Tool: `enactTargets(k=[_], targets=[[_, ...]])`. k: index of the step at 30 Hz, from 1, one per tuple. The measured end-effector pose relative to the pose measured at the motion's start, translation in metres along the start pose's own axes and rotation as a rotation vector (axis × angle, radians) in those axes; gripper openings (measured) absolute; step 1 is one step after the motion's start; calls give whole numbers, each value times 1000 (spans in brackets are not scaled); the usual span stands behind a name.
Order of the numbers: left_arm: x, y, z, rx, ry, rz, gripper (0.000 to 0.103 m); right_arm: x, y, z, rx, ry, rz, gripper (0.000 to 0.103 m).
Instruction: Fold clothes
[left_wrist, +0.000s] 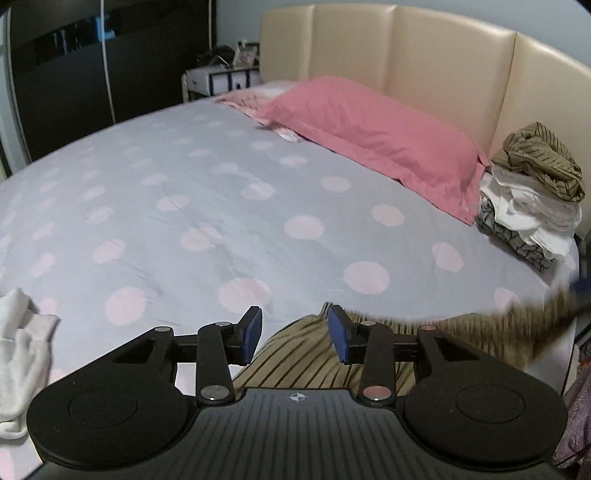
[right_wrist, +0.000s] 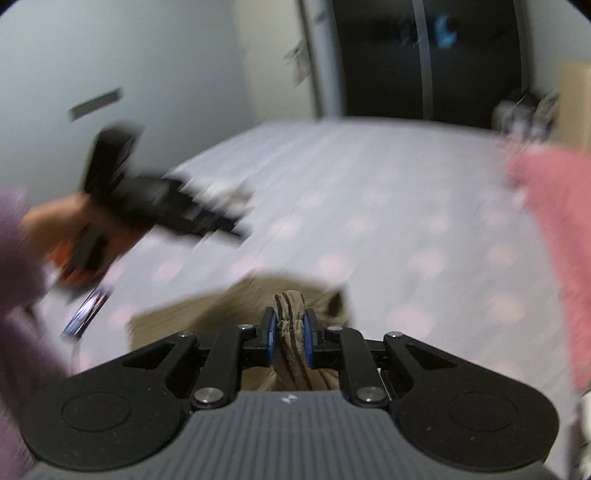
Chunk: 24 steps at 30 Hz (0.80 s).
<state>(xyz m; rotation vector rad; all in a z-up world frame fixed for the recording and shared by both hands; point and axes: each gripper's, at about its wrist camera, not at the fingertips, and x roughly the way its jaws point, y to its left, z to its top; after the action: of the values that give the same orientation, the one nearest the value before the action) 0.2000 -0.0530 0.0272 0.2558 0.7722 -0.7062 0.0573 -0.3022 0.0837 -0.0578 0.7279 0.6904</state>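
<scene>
A tan garment with dark stripes lies at the near edge of the bed, under and ahead of my left gripper. The left gripper's jaws stand wide apart, with nothing between them. In the right wrist view my right gripper is shut on a bunched fold of the same striped garment, the rest of which hangs below. The view is blurred by motion. The left gripper and the hand holding it show there as a dark blur at the left.
The bed has a grey sheet with pink dots. A pink pillow lies by the cream headboard. A pile of folded clothes sits at the far right corner. A white garment lies at the left edge.
</scene>
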Motion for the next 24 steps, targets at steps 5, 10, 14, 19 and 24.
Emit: enactTargets(k=[5, 10, 14, 19, 24], targets=[[28, -24, 7, 79, 74, -56, 41, 30, 13, -39, -52, 177, 136, 17], [55, -56, 6, 238, 191, -82, 45, 49, 29, -66, -96, 331, 226, 17], [68, -77, 1, 431, 309, -129, 48, 62, 30, -78, -108, 413, 251, 17], [72, -100, -11, 752, 398, -127, 57, 63, 28, -83, -105, 442, 269, 17], [80, -118, -30, 1078, 429, -145, 58, 55, 21, -88, -106, 469, 287, 17]])
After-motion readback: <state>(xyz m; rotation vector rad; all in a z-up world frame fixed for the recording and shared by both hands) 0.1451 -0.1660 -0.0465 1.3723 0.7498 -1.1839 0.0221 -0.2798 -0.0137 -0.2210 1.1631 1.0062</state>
